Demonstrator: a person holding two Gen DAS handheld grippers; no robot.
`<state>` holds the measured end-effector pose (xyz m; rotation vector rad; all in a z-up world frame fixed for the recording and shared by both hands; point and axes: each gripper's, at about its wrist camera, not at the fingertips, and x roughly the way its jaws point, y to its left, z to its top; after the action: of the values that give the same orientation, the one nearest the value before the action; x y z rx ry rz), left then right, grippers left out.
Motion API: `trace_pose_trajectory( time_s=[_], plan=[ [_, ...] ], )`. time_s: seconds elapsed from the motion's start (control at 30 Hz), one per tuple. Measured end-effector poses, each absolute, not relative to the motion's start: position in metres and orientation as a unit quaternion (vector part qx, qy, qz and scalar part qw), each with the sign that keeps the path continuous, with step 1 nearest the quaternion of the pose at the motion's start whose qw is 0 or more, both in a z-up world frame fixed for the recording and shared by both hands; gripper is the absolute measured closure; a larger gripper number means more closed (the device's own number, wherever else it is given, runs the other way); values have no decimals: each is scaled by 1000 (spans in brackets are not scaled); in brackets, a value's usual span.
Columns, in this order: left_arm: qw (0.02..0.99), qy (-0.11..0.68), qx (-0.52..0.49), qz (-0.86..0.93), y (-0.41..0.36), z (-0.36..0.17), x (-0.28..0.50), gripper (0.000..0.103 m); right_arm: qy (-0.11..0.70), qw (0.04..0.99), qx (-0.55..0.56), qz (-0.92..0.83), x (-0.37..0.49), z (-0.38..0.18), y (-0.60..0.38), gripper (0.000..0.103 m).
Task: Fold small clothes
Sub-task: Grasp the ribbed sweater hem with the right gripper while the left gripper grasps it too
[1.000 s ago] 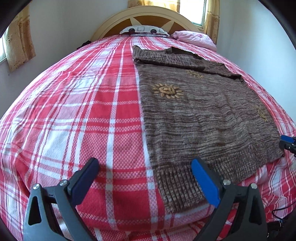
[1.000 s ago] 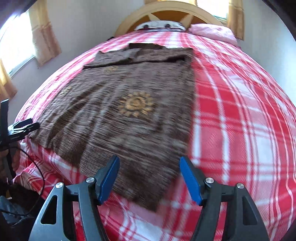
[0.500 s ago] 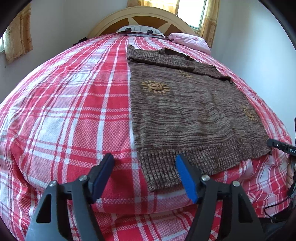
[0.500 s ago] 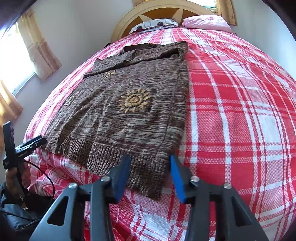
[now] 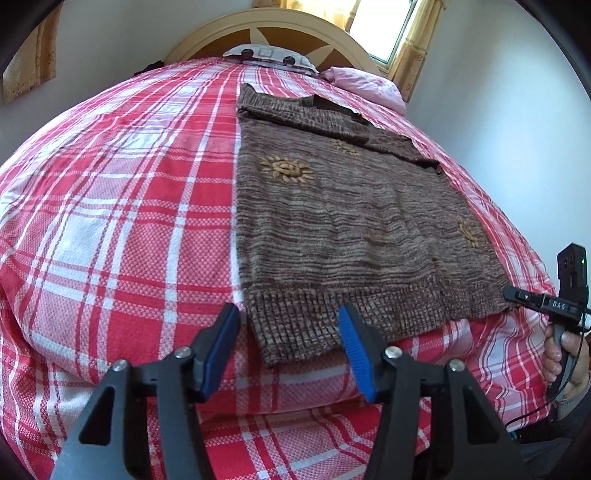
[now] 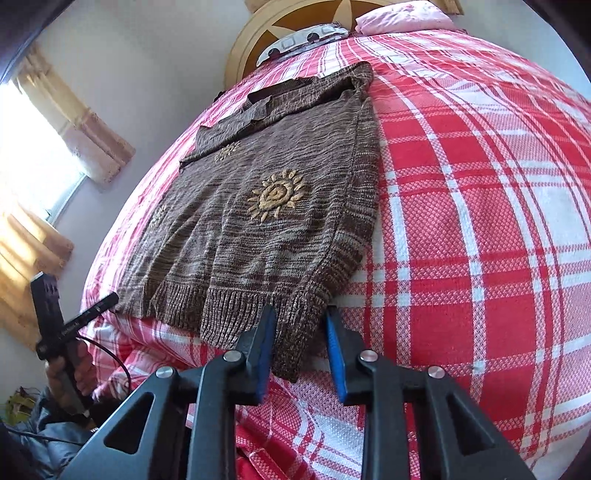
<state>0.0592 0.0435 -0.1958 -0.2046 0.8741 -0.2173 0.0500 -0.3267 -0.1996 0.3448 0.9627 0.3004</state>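
Note:
A brown knitted sweater (image 5: 343, 221) with yellow sun patterns lies flat on the red plaid bed (image 5: 110, 221), its ribbed hem toward me. My left gripper (image 5: 288, 325) is open, its blue pads on either side of the hem's left corner. My right gripper (image 6: 300, 325) is open but narrower, its pads straddling the hem's right corner of the sweater (image 6: 266, 206), which hangs slightly over the bed (image 6: 480, 221) edge. The right gripper also shows at the right edge of the left wrist view (image 5: 535, 299), and the left one in the right wrist view (image 6: 92, 306).
A wooden headboard (image 5: 273, 26) and a pink pillow (image 5: 365, 85) are at the far end. Curtained windows are on the walls (image 6: 55, 155). A cable (image 6: 110, 354) hangs from the left gripper's handle beside the bed.
Both grippers have pulled back and dropped to the hem at the bed's near edge. Both jaws have narrowed, the right more, and now straddle the hem's corners.

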Motion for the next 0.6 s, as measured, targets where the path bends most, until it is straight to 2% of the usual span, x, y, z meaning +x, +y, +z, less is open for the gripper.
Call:
trace_pose_trajectory(
  time_s=[0.1,0.13,0.17,0.23,0.3,0.33,0.6],
  plan=[
    [897,420,-90,-107,40,-196,58,49,457,861,168,145,50,-199,-325,76],
    [897,420,-90,-107,41,-196,58,54,457,860,171,148,50,-200,-325,76],
    [898,417,-90,-108,42,-197,58,63,457,861,170,148,50,-200,-325,76],
    [898,415,-93,-111,47,-199,60,74,457,862,163,144,50,-200,-323,87],
    [894,417,-112,-122,55,-198,62,81,458,861,170,145,51,-202,-326,91],
    [892,417,-122,-129,57,-198,63,95,458,859,176,145,51,-203,-328,92],
    [895,382,-172,-155,68,-190,58,96,434,861,208,164,47,-196,-336,95]
  ],
)
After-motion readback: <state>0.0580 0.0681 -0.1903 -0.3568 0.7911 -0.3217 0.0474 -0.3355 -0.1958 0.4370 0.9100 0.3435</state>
